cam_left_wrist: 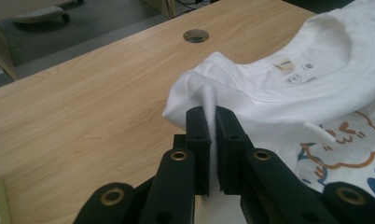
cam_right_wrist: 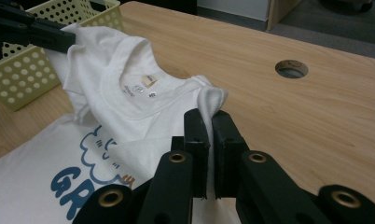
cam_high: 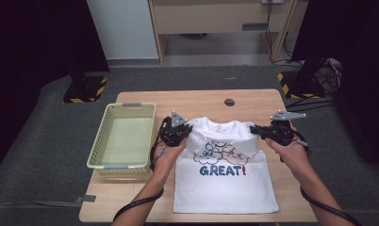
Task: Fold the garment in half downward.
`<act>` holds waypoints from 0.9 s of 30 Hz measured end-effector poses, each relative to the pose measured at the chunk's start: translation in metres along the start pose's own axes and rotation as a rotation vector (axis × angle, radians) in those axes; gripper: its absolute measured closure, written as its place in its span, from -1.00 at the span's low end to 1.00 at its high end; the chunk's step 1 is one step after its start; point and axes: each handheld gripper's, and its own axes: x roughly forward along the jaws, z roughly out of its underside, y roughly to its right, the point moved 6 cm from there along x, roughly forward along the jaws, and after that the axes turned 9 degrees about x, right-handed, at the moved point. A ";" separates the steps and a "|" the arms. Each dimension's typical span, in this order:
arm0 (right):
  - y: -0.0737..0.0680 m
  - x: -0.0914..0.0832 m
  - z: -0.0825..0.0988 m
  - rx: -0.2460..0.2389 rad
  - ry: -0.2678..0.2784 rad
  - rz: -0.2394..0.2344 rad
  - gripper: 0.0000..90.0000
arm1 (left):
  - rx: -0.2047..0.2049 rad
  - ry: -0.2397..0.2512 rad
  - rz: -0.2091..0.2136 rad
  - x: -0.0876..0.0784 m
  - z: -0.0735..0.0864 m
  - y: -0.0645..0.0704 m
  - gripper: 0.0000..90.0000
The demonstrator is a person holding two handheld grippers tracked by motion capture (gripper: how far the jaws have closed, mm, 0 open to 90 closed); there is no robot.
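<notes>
A small white T-shirt (cam_high: 225, 181) printed with clouds and the word GREAT lies front side up on the wooden table (cam_high: 201, 100), collar toward the far edge. My left gripper (cam_high: 186, 128) is shut on the shirt's left shoulder, and a fold of white cloth (cam_left_wrist: 210, 100) stands up between its black jaws. On the other side, my right gripper (cam_high: 253, 129) is shut on the right shoulder; cloth (cam_right_wrist: 210, 100) bunches out above its jaws. Both shoulders are lifted a little off the table. The other gripper (cam_right_wrist: 22, 28) appears at the top left of the right gripper view.
A pale yellow perforated basket (cam_high: 123, 136) stands to the left of the shirt, close to my left gripper. A round cable hole (cam_high: 229, 101) sits in the tabletop beyond the collar. Bare wood lies right of the shirt. Cables trail from both grippers toward the near edge.
</notes>
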 end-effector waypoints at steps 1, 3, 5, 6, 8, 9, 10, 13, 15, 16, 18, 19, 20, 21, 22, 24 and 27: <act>0.000 -0.001 0.002 0.001 -0.003 0.001 0.92 | 0.003 -0.001 0.003 -0.002 0.001 0.002 0.91; 0.000 -0.003 0.006 0.007 -0.006 -0.001 0.92 | 0.008 0.001 0.010 -0.004 0.002 0.006 0.91; 0.000 -0.004 0.009 0.012 -0.006 -0.006 0.92 | 0.019 -0.005 0.014 -0.006 0.003 0.010 0.91; -0.001 -0.005 0.010 0.012 -0.006 -0.010 0.92 | 0.023 -0.005 0.019 -0.007 0.004 0.012 0.90; -0.004 -0.008 0.012 0.012 -0.002 -0.018 0.92 | 0.031 -0.007 0.023 -0.008 0.006 0.015 0.90; -0.005 -0.010 0.014 0.008 -0.003 -0.022 0.92 | 0.033 -0.009 0.026 -0.009 0.007 0.017 0.90; -0.007 -0.012 0.016 0.011 -0.002 -0.026 0.92 | 0.034 -0.009 0.032 -0.011 0.009 0.018 0.90; -0.012 -0.017 0.025 0.012 -0.009 -0.042 0.92 | 0.046 -0.019 0.045 -0.016 0.016 0.024 0.90; -0.016 -0.020 0.034 0.003 -0.024 -0.048 0.92 | 0.066 -0.033 0.054 -0.020 0.022 0.030 0.90; -0.018 -0.021 0.040 0.003 -0.033 -0.054 0.92 | 0.075 -0.039 0.059 -0.021 0.025 0.032 0.90; -0.021 -0.022 0.050 -0.002 -0.053 -0.053 0.91 | 0.084 -0.055 0.069 -0.023 0.032 0.039 0.90; -0.022 -0.022 0.055 0.000 -0.056 -0.058 0.91 | 0.091 -0.062 0.075 -0.024 0.036 0.042 0.90; -0.023 -0.022 0.060 0.007 -0.058 -0.064 0.91 | 0.097 -0.071 0.082 -0.025 0.041 0.045 0.90; -0.024 -0.021 0.066 0.010 -0.065 -0.068 0.91 | 0.095 -0.075 0.090 -0.025 0.045 0.048 0.90; -0.024 -0.020 0.071 0.009 -0.076 -0.069 0.91 | 0.098 -0.082 0.094 -0.025 0.048 0.050 0.90; -0.025 -0.018 0.081 0.008 -0.094 -0.067 0.91 | 0.109 -0.100 0.107 -0.025 0.057 0.057 0.90; -0.025 -0.017 0.089 0.015 -0.099 -0.064 0.91 | 0.098 -0.104 0.121 -0.025 0.064 0.064 0.90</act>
